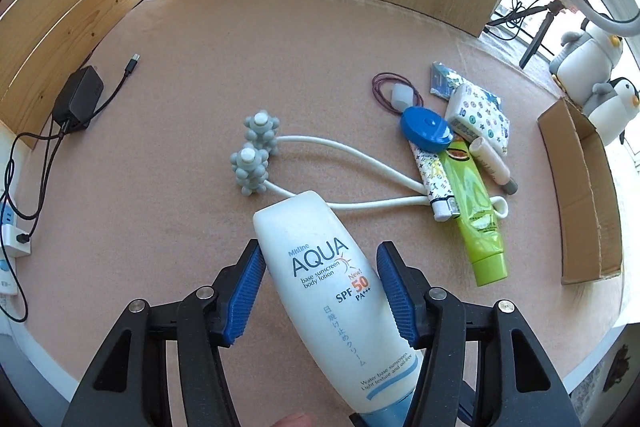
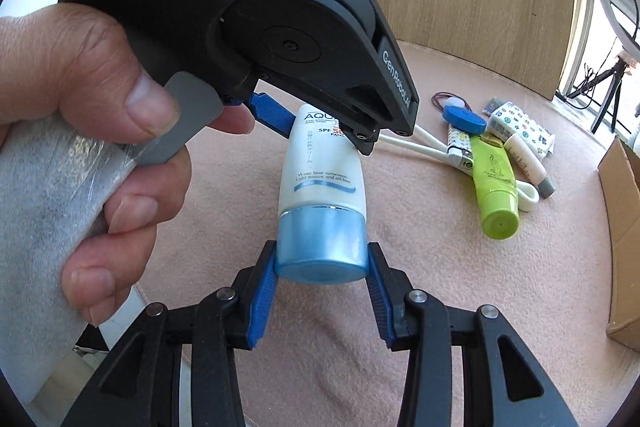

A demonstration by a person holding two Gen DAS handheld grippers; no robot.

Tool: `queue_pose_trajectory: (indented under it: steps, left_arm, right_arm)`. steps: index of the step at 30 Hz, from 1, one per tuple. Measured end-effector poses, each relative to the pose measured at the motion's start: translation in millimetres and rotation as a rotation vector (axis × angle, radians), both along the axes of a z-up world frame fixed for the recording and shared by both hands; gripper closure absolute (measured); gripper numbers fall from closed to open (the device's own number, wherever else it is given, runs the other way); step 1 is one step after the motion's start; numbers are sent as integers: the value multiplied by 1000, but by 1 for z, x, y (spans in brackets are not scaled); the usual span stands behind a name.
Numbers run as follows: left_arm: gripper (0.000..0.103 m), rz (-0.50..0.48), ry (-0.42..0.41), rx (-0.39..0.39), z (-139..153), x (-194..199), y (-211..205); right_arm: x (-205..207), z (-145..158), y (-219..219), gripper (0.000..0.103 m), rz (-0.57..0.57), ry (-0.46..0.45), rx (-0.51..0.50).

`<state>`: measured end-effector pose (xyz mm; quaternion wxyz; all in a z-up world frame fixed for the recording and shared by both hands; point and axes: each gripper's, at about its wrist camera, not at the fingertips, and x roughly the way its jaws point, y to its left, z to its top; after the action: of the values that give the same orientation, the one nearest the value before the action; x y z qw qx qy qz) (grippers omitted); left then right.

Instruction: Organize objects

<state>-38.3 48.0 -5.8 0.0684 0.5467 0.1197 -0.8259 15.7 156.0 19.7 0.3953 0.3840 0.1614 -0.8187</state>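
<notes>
1 sunscreen bottle (image 1: 332,291), label "Mistine AQUA base sunscreen body lotion SPF 50 PA+++", held above pink mat (image 1: 192,107). L gripper (image 1: 322,289) jaws clamped on bottle body; R gripper (image 2: 322,273) jaws clamped on its blue cap (image 2: 322,247). 1 green tube (image 1: 478,215), 1 blue disc (image 1: 426,129), 1 lighter (image 1: 434,187), 2-headed massage roller (image 1: 256,151), 1 cardboard box (image 1: 588,187), 2 penguin plushies (image 1: 608,107). L gripper body reads "GenRobot.AI".

The white plastic sunscreen bottle (image 1: 320,267) is held over the pink felt table top (image 1: 180,187), its body between the left gripper (image 1: 320,259) fingers, its cap between those of the right gripper (image 2: 322,263). Behind it a white-handled massage roller with grey knobbed balls (image 1: 256,155) is laid; an open brown cardboard box (image 1: 588,195) is set far right.
</notes>
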Motion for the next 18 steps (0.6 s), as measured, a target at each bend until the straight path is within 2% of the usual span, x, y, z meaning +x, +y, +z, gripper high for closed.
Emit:
queue_pose_trajectory:
  steps: [4, 10, 16, 18]
  left_arm:
    - [41, -41, 69, -17, 46, -2, 9]
    - [41, -103, 160, -46, 102, -17, 33]
    - [41, -161, 216, -55, 130, -38, 66]
    - [41, -186, 226, -58, 134, -45, 81]
  right_arm:
    - [-6, 28, 19, 65, -35, 50, -47]
    - [-7, 63, 5, 65, -97, 126, -101]
    - [-8, 88, 17, 65, -155, 184, -130]
    - [-23, 84, 25, 65, -178, 195, -135]
